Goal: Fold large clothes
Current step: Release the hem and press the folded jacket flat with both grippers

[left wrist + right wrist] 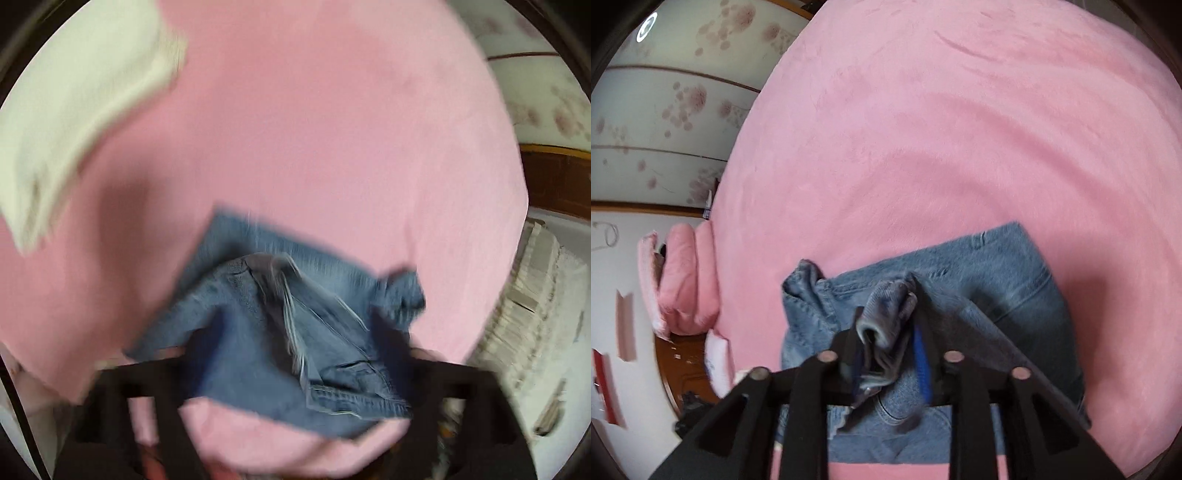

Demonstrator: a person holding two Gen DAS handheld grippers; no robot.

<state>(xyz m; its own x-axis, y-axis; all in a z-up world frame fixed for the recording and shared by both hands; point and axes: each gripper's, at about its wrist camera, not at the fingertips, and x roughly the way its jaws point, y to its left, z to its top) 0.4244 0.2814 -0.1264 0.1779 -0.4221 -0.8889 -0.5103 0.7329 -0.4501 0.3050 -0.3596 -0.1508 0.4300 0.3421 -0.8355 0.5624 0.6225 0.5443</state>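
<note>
Jeans [960,295] at 6 o'clock on pink blanket [942,129], already folded compact; right gripper [886,332] jaws pinching a denim fold, left gripper [295,354] jaws blurred, cannot tell; final fold seemingly left

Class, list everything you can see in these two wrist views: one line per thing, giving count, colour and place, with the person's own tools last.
jeans: one, blue denim, bunched on the blanket in front of both grippers.
blanket: one, pink, covering the bed under the jeans.
cream garment: one, off-white, upper left of the left wrist view, blurred.
pillows: pink, stacked at the bed's edge, left of the right wrist view; count unclear.
left gripper: one, black, jeans between its fingers; grip blurred.
right gripper: one, black with a blue pad, shut on a fold of the jeans.
</note>
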